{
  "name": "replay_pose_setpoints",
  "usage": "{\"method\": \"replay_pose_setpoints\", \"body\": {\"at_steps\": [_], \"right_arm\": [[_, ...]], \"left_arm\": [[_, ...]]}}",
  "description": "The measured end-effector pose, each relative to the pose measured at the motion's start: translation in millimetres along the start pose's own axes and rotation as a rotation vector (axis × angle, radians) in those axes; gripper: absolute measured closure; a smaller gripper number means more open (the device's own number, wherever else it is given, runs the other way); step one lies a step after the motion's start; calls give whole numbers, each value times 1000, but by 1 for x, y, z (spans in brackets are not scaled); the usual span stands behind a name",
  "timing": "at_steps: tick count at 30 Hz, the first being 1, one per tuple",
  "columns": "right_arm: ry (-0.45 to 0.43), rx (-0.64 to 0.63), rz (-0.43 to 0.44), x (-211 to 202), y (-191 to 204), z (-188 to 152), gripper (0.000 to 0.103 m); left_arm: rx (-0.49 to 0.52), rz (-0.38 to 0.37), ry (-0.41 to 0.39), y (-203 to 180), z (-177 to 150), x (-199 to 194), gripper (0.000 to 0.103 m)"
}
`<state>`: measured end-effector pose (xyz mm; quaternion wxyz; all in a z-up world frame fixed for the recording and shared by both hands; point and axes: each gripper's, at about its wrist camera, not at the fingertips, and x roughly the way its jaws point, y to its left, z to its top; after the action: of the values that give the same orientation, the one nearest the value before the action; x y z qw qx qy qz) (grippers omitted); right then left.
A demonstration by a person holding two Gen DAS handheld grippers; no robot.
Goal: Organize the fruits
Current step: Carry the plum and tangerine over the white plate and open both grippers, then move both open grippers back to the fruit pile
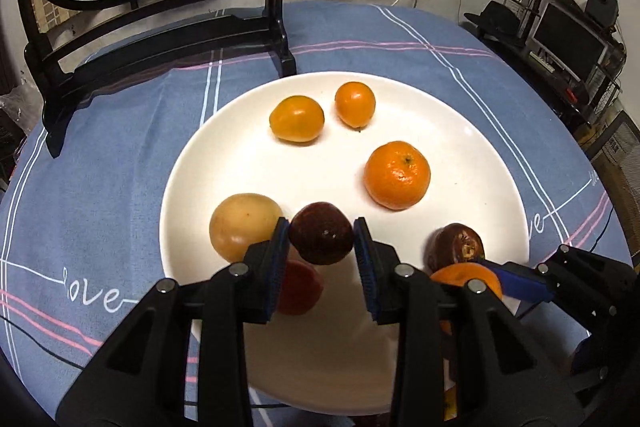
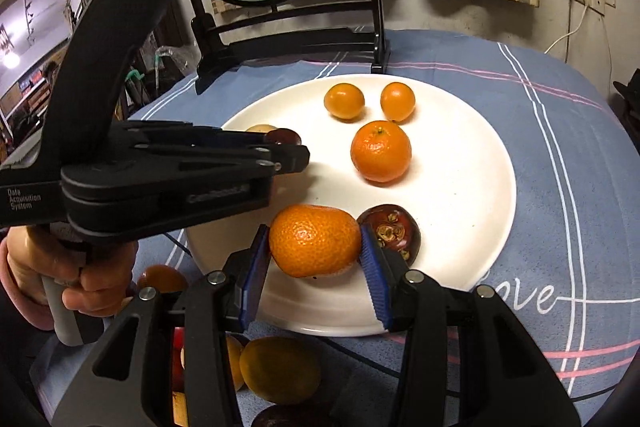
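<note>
Left fingers: I see the left gripper with its pads on either side of the dark red fruit; I cannot tell whether they press on it.
Right fingers: the right gripper is clamped on the held mandarin, with a blue pad touching each side of it.
Tablecloth: blue-grey with white and pink lines; it covers the whole table.
Stand: black frame at the far edge, carrying a round goldfish picture.
Plate: white, in the middle of the cloth, just in front of the stand.
Left hand: wrapped round the left gripper's handle, off the plate's near-left side.
Yellow fruit: on the plate's left rim, touching the outer side of my left finger.
Free mandarin: on the plate, alone, right of centre.
Held mandarin's place: over the plate's near rim.
Brown-capped fruit: on the plate, against the outside of my right finger.
Small orange fruits: two, side by side at the plate's far part.
Loose fruit: several pieces on the cloth, near side, off the plate.
</note>
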<state>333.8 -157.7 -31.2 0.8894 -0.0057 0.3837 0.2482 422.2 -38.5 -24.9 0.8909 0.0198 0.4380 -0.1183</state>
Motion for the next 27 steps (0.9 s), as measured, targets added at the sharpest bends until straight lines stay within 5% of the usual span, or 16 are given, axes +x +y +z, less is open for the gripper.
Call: {"method": "replay_pose_setpoints", "body": {"at_steps": [2, 8, 20, 24, 27], "right_arm": [[-3, 10, 12, -2, -1, 0, 47], [-38, -9, 17, -22, 2, -1, 45], [-58, -82, -29, -61, 23, -40, 44], [-66, -125, -76, -73, 28, -64, 44], [-34, -136, -77, -75, 32, -75, 40]], "left_arm": [[2, 15, -28, -3, -1, -10, 33], [5, 90, -103, -2, -17, -48, 13], [-95, 58, -180, 29, -117, -123, 2], [-104, 183, -218, 36, -149, -131, 2], [-85, 176, -229, 37, -159, -137, 2]]}}
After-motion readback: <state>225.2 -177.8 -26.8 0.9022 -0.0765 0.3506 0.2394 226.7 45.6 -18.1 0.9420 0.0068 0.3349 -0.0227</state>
